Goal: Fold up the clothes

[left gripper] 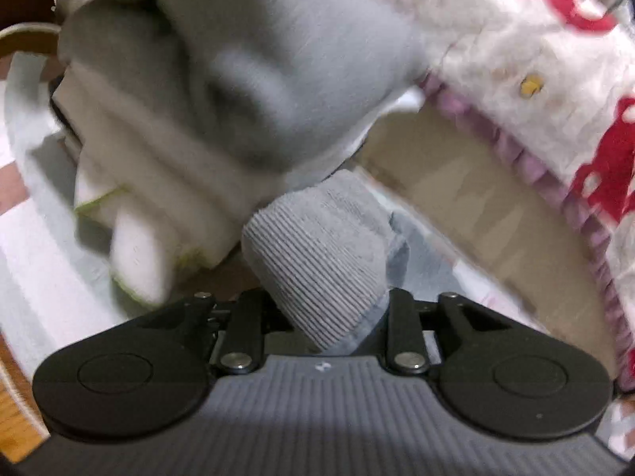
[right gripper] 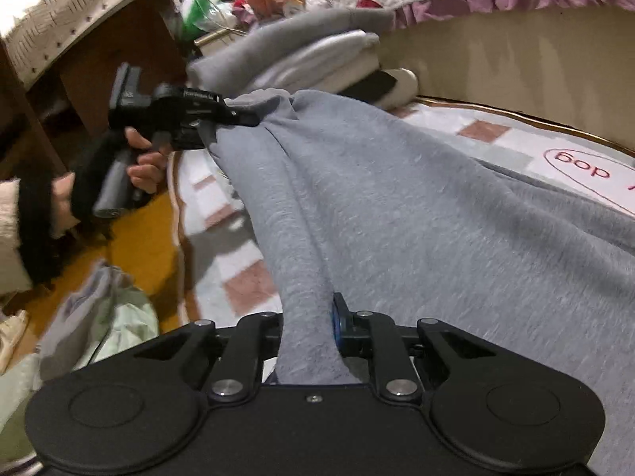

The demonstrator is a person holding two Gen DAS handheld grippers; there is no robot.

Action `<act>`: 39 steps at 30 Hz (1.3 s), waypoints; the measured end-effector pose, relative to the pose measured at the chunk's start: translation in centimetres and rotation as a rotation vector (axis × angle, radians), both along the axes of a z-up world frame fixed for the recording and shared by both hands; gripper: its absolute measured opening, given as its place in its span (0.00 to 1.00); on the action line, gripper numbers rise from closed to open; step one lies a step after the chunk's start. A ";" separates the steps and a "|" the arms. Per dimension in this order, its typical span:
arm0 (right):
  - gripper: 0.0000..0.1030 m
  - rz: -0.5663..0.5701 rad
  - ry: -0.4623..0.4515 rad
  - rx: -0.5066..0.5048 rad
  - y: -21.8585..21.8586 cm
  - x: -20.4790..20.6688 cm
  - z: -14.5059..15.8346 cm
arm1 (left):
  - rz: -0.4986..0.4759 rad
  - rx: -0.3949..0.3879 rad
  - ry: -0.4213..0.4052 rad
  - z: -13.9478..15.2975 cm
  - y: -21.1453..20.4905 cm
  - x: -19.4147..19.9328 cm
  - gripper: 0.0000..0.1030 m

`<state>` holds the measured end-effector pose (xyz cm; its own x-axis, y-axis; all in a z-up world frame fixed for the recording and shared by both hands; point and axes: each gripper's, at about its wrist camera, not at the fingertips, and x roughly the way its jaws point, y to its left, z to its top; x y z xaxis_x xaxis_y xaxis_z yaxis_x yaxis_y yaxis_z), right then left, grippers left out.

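Both units clamped one grey garment (right gripper: 397, 214): the left hand-held gripper (right gripper: 238, 117) gripped a bunched corner with ribbed cuff, and the right hand-held gripper (right gripper: 309, 341) pinched an edge. The garment hung between them over the bed (right gripper: 492, 131), beside a folded stack (right gripper: 317, 55). Judged step: mid-fold carry; next, align edges and lower evenly.

on my right wrist feed i see a checked pink-and-white mat (right gripper: 246, 289) with a red "dog" print (right gripper: 583, 170), lying on the yellow floor (right gripper: 135, 234). a white quilt with a purple frill (right gripper: 456, 0) hangs over the beige bed side (right gripper: 496, 59). a wooden cabinet (right gripper: 103, 59) under a patterned cloth (right gripper: 67, 12) stands at the left, with a green plastic bag (right gripper: 198, 12) beside it and a pale bag (right gripper: 107, 317) on the floor.
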<state>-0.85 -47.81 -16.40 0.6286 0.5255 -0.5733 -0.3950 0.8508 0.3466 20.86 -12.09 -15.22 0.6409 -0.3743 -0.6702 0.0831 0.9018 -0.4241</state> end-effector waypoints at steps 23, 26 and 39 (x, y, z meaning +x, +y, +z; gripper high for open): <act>0.38 0.121 0.134 -0.044 5.5 0.1 -2.7 | 0.020 0.325 0.130 -0.8 1.1 -3.0 0.56; 0.40 0.148 0.151 0.004 5.0 0.0 -2.5 | -0.025 0.610 0.032 -0.5 -2.2 -4.9 0.62; 0.50 0.224 0.099 0.179 2.3 -0.7 1.3 | 0.071 0.319 -0.086 2.6 0.3 -5.9 0.59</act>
<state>-1.60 -45.49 -15.13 0.4311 0.7433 -0.5115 -0.5230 0.6678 0.5296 14.96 -11.80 -12.65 0.7173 -0.1072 -0.6885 0.0388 0.9927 -0.1141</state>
